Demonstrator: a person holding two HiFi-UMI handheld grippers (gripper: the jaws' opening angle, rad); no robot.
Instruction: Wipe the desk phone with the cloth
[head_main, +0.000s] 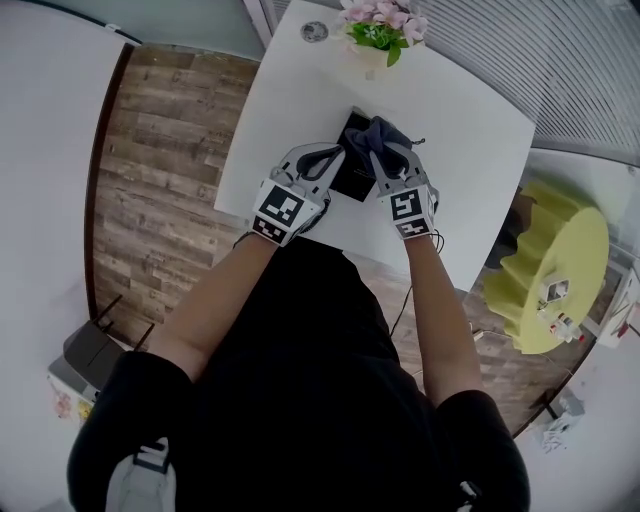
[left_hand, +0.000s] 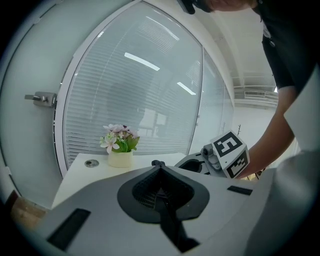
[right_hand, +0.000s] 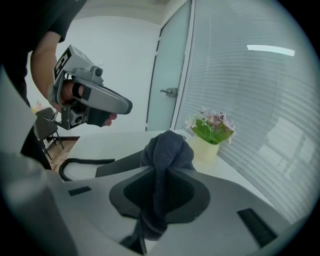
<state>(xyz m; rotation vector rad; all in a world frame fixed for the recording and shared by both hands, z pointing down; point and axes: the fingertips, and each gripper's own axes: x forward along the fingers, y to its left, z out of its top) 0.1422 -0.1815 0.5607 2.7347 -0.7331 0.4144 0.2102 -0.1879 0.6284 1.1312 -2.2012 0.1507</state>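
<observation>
Nearest the person, two grippers are held side by side over the near part of a white table (head_main: 470, 150). The left gripper (left_hand: 158, 164) has its jaws pressed together with nothing between them. In the right gripper view it hangs in the air above the tabletop, on the left side of the one black desk phone (head_main: 350, 165). The right gripper (right_hand: 165, 175) is clamped on the single dark grey cloth (right_hand: 167, 147). The cloth bunches up out of the jaws and sits over the phone's right part, covering that side in the head view. One coiled cord (right_hand: 75, 162) lies on the table to the left of the phone. Beyond the phone the tabletop is bare up to one pot of pink flowers (head_main: 380, 32) at the far edge, with one small round disc (head_main: 314, 32) beside it. There is also open tabletop to the right of the right gripper, out to the table's corner. Behind the table stands a glass wall with blinds (left_hand: 140, 100), and wooden floor (head_main: 160, 180) lies off the table's left edge.
</observation>
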